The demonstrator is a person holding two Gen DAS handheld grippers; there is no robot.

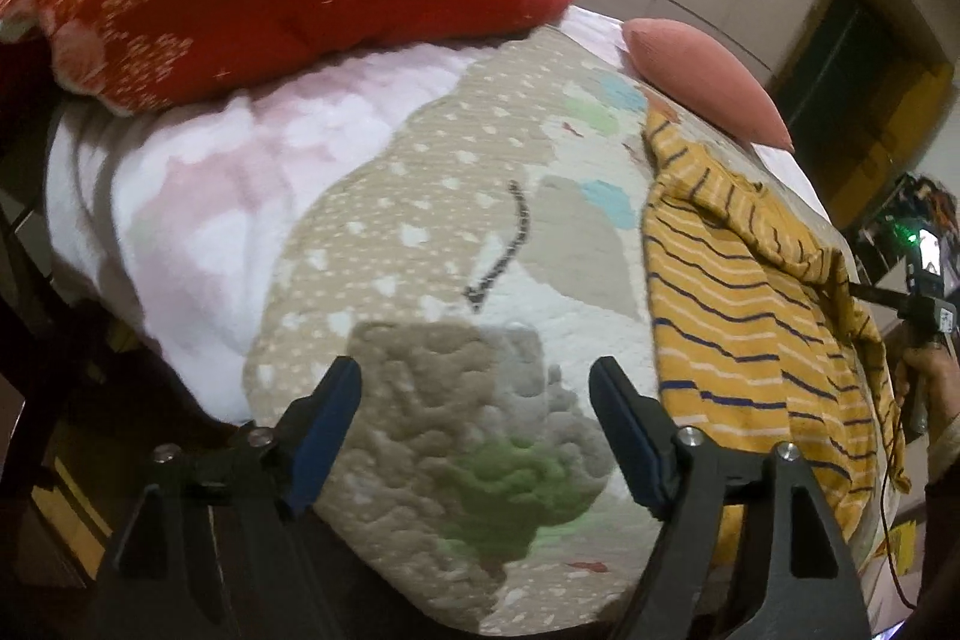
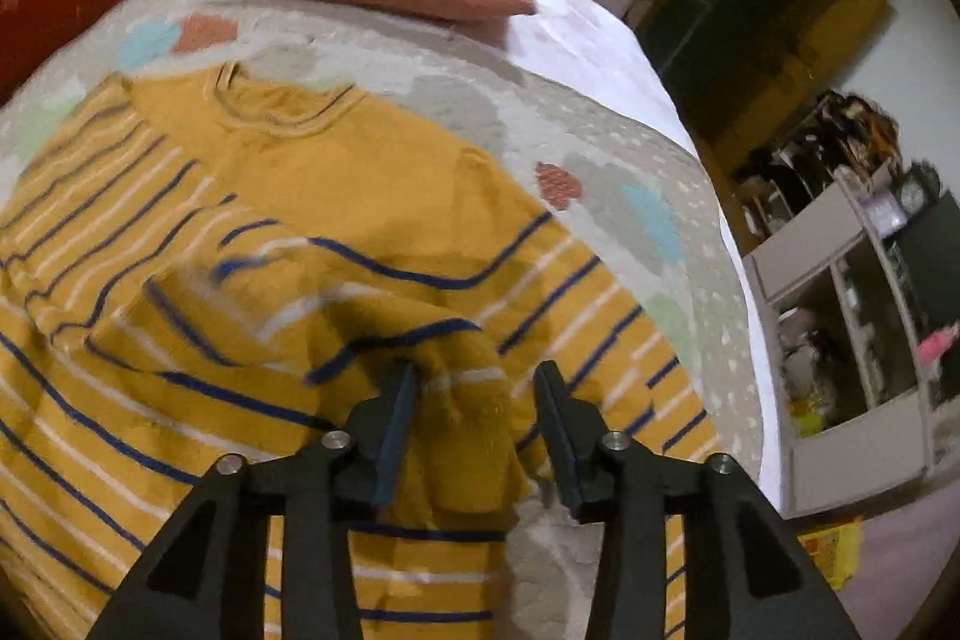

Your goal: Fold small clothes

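- On the bed, in the left wrist view, the left gripper (image 1: 477, 394) is wide open and holds nothing over the quilt (image 1: 420, 232); the yellow striped shirt (image 1: 738, 316) lies at the right, so a late grasp may leave that side unfolded.
- Right wrist view: the right gripper (image 2: 474, 400) is partly open around a raised fold of the shirt; the cloth may slip out. The shirt is crumpled, with its collar on the far side.

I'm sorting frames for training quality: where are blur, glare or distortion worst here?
Left wrist view: heavy fisheye bending, the pink-white blanket smeared, a ceiling light glare spot at top. Right wrist view: the striped yellow shirt motion-blurred near its left folds, dark vignette corners; right gripper stays sharp.
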